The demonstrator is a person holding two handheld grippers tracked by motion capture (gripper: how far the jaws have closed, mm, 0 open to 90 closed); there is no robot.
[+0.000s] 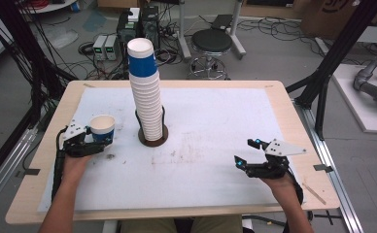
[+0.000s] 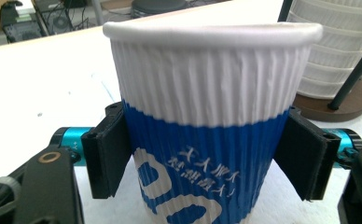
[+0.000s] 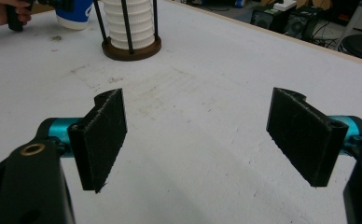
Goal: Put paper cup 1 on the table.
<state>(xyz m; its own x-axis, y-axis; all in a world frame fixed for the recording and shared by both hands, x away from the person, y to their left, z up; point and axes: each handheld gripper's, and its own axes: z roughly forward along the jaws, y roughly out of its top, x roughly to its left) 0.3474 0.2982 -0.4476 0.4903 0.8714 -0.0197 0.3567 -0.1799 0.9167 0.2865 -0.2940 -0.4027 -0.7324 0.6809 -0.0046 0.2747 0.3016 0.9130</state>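
The left gripper (image 1: 93, 141) holds a ribbed paper cup (image 1: 102, 128) upright, its jaws pressed on either side of the blue lower band. The left gripper view adds what the high view cannot: white printed characters on the blue band of the cup (image 2: 212, 126) and both black pads flat against it. Just beyond that gripper and to its right stands the tall stack of paper cups (image 1: 145, 92) in a rod holder on a round brown base (image 1: 153, 140). The right gripper (image 1: 248, 151) hovers over the white table cover (image 1: 211, 126), jaws spread wide with nothing between them; in its own view the stack (image 3: 128, 23) lies ahead to its left.
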